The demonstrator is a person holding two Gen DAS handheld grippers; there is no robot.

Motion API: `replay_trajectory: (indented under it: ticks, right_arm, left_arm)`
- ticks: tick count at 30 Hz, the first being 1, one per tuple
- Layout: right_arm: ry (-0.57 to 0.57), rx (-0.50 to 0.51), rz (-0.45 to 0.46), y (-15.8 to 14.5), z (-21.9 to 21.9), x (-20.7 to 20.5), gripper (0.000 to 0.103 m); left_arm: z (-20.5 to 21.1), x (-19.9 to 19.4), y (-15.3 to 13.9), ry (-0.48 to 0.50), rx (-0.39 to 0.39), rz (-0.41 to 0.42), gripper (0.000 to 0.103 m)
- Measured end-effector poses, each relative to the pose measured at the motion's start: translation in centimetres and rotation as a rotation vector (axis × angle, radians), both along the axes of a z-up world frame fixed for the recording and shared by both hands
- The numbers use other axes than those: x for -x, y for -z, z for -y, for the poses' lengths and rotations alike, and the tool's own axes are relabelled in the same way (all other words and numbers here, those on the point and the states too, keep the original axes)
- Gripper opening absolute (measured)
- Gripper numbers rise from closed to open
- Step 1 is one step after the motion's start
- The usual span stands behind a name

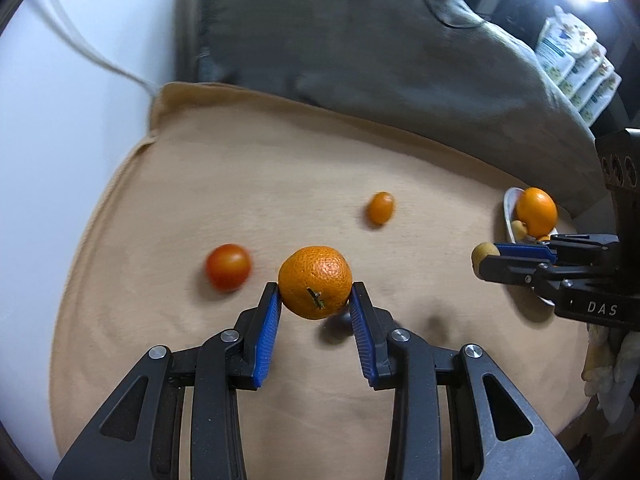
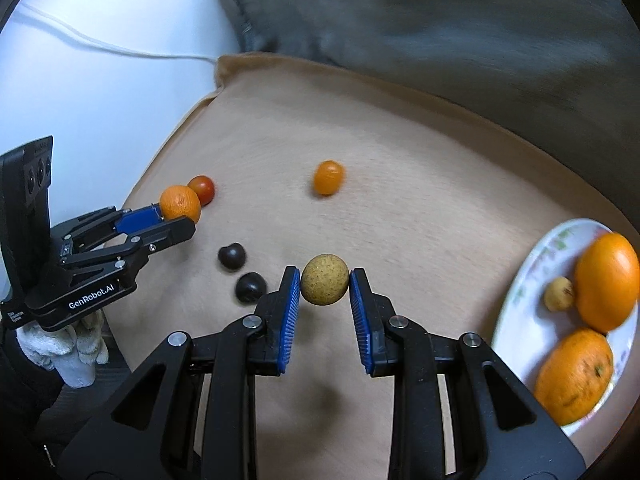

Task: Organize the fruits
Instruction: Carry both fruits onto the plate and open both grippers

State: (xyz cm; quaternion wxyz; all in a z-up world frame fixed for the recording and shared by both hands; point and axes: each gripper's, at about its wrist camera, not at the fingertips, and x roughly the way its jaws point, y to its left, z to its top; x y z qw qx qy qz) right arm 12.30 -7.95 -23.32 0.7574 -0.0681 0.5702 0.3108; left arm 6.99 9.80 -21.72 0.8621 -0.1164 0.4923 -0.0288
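My left gripper [image 1: 315, 292] is shut on a mandarin [image 1: 315, 282] and holds it above the tan cushion [image 1: 200, 184]; it also shows in the right wrist view [image 2: 180, 216]. My right gripper [image 2: 325, 286] is shut on a small brown-yellow round fruit [image 2: 324, 284], also lifted. A red tomato [image 1: 228, 267] and a small orange fruit [image 1: 380, 208] lie on the cushion. Two dark round fruits [image 2: 231, 256] [image 2: 250, 287] lie left of my right gripper. A white plate [image 2: 532, 264] at the right holds two oranges [image 2: 606, 282] [image 2: 574, 374] and a small yellow fruit [image 2: 559, 294].
A grey blanket [image 1: 340, 32] lies behind the cushion. A white wall with a cable [image 2: 100, 46] is to the left. Stacked printed packs [image 1: 576, 60] stand at the far right. The cushion's edge drops off at the left.
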Motion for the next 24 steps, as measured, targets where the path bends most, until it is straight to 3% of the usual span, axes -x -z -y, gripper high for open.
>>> replay_trajectory:
  ticks: [24]
  right_arm:
    - [0.246, -0.010, 0.073, -4.1, 14.0, 0.6, 0.027]
  left_arm:
    - [12.9, -3.7, -1.9, 0.260, 0.021, 0.013, 0.034]
